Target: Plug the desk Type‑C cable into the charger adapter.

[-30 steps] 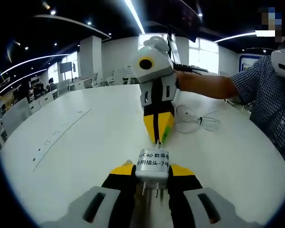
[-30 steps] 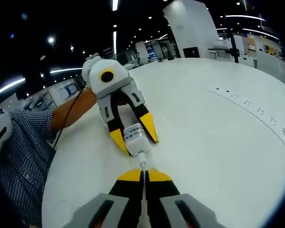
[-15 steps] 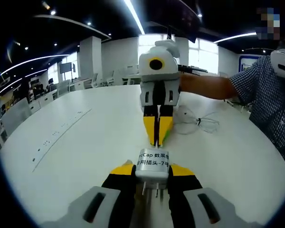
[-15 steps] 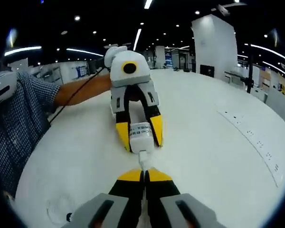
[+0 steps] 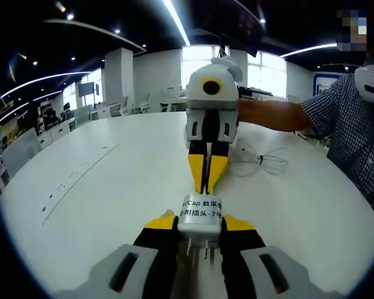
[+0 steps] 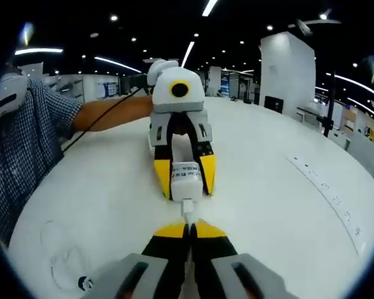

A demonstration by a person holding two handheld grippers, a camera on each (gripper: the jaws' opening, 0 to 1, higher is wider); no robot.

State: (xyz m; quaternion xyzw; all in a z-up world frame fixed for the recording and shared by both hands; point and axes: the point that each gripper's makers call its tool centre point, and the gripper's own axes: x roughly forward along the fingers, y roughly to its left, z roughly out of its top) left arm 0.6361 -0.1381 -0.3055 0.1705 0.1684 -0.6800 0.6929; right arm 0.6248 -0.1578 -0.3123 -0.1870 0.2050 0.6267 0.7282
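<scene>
**Over the white table, plug meets adapter head-on**

Across the big white table (image 5: 93, 187), which takes up most of both views, I've got my two tongs nose to nose. Largest thing after that is my own sleeve and arm at the right edge of the left gripper view.

My left gripper (image 5: 199, 225) sits at the bottom centre of its view, clamped on the charger adapter (image 5: 200, 215), prongs toward the camera, so I reckon the port faces away toward the other tong. In the right gripper view the same adapter (image 6: 185, 177) hangs mid-frame between yellow jaws.

My right gripper (image 6: 189, 227) is pinched tight on the Type-C plug (image 6: 187, 208), whose tip touches the adapter's near face. Can't tell if it's fully seated.

Spare cable (image 5: 262, 159) loops loosely at right of centre in the left gripper view, slack enough not to tug, I think.
</scene>
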